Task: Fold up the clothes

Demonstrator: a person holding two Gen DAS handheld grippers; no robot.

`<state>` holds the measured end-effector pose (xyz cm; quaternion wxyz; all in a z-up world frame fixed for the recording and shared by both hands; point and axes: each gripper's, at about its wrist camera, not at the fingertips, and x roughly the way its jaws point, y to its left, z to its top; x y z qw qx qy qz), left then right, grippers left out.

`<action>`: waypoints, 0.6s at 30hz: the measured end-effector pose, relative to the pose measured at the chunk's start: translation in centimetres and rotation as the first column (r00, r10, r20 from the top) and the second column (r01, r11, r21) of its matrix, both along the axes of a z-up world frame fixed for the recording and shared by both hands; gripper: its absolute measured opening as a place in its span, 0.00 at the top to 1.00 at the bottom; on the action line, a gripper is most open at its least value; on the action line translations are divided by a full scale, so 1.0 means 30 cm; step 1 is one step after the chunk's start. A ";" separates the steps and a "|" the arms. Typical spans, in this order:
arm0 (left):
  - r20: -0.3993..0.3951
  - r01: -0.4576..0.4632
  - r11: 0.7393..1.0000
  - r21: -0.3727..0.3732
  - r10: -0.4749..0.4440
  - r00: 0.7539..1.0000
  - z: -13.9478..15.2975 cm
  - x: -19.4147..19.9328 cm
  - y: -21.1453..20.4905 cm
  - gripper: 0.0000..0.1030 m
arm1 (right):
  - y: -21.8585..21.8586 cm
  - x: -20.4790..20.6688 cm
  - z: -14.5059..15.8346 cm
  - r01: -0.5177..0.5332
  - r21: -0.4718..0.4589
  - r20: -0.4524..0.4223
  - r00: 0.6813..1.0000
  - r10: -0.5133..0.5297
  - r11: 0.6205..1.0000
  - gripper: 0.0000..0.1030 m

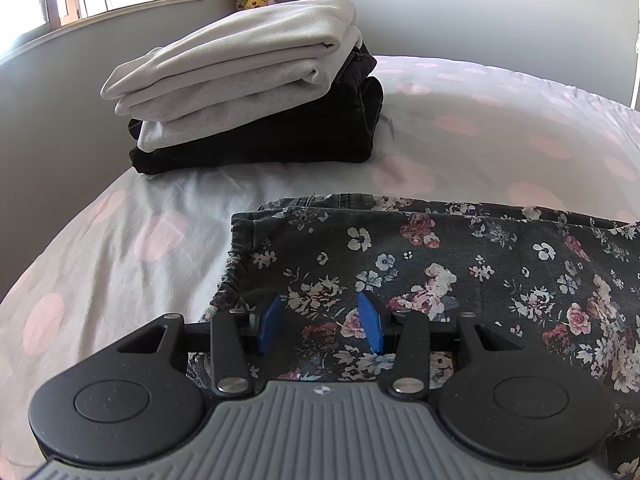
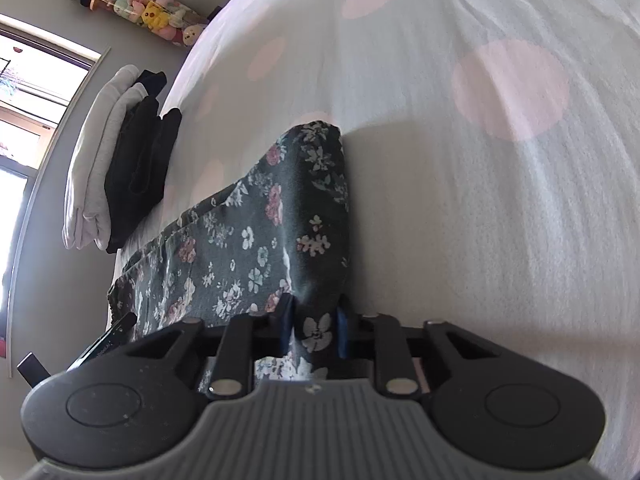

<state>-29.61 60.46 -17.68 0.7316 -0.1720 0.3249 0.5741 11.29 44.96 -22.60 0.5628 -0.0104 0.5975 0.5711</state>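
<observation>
Dark floral-print cotton garment [image 1: 440,272] spread on white bed sheet with pale pink dots [image 1: 120,240]. Left hand-held gripper [image 1: 322,322] poised above the floral cloth, blue pads [image 1: 372,326] apart, nothing between. Only in right wrist view: right hand-held gripper [image 2: 314,330] clamped on a raised fold of the same garment [image 2: 256,232], cloth pinched between the pads, lifted off the sheet [image 2: 480,200]. Stack of folded pale grey and black clothes [image 1: 248,92] near the bed's far edge; tube of plush toys [image 2: 140,4] against the wall, clearer from the right.
</observation>
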 end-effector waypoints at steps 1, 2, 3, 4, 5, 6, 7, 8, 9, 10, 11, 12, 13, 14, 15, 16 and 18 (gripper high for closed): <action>0.000 0.000 1.000 -0.001 0.000 1.000 0.000 -0.002 0.000 0.51 | -0.005 -0.004 0.008 0.000 0.009 0.006 1.000 0.000 1.000 0.84; 0.001 -0.001 1.000 -0.002 0.001 1.000 0.000 -0.003 0.001 0.51 | -0.012 -0.009 0.021 0.006 0.017 0.010 1.000 -0.006 1.000 0.86; 0.001 -0.001 1.000 -0.004 0.001 1.000 -0.001 -0.005 0.001 0.51 | -0.020 -0.014 0.036 0.014 0.024 0.013 1.000 -0.014 1.000 0.88; 0.000 -0.003 1.000 -0.008 0.003 1.000 -0.002 -0.007 0.003 0.51 | -0.025 -0.024 0.056 0.022 0.032 0.021 1.000 -0.022 0.999 0.89; 0.001 -0.007 1.000 -0.013 0.007 1.000 -0.004 -0.011 0.005 0.51 | -0.029 -0.034 0.077 0.027 0.042 0.030 0.999 -0.029 0.999 0.90; 0.021 -0.022 0.999 -0.035 0.023 1.000 -0.011 -0.020 0.012 0.51 | -0.035 -0.044 0.101 0.034 0.054 0.033 0.999 -0.036 0.998 0.90; 0.041 -0.037 0.998 -0.058 0.040 0.998 -0.018 -0.030 0.020 0.50 | -0.041 -0.054 0.126 0.042 0.067 0.036 0.998 -0.044 0.997 0.90; 0.063 -0.052 0.995 -0.080 0.057 0.996 -0.024 -0.040 0.027 0.50 | -0.045 -0.066 0.151 0.045 0.077 0.039 0.998 -0.048 0.996 0.90; 0.101 -0.070 0.993 -0.096 0.079 0.992 -0.025 -0.056 0.032 0.50 | -0.049 -0.079 0.175 0.047 0.085 0.044 0.998 -0.051 0.995 0.90; 0.113 -0.074 0.992 -0.099 0.085 0.990 -0.025 -0.062 0.032 0.50 | -0.053 -0.092 0.200 0.052 0.096 0.048 0.997 -0.057 0.994 0.90; 0.124 -0.077 0.992 -0.102 0.090 0.988 -0.024 -0.067 0.032 0.50 | -0.057 -0.104 0.224 0.057 0.107 0.053 0.997 -0.063 0.993 0.91; 0.119 -0.076 0.993 -0.094 0.087 0.989 -0.022 -0.065 0.027 0.50 | -0.065 -0.111 0.246 0.069 0.120 0.053 0.996 -0.076 0.990 0.91; 0.115 -0.075 0.993 -0.086 0.084 0.990 -0.019 -0.063 0.021 0.50 | -0.073 -0.115 0.268 0.083 0.134 0.052 0.995 -0.090 0.988 0.91; 0.123 -0.078 0.993 -0.085 0.088 0.989 -0.014 -0.066 0.014 0.50 | -0.082 -0.120 0.290 0.096 0.148 0.051 0.993 -0.105 0.984 0.91; 0.146 -0.075 0.993 -0.092 0.088 0.985 -0.007 -0.071 0.006 0.50 | -0.090 -0.125 0.311 0.110 0.161 0.050 0.992 -0.119 0.981 0.91; 0.169 -0.073 0.992 -0.099 0.089 0.982 0.000 -0.075 -0.002 0.50 | -0.101 -0.128 0.334 0.118 0.177 0.057 0.990 -0.130 0.977 0.92; 0.215 -0.066 0.991 -0.113 0.089 0.973 0.015 -0.084 -0.017 0.50 | -0.125 -0.125 0.371 0.142 0.194 0.072 0.985 -0.158 0.971 0.92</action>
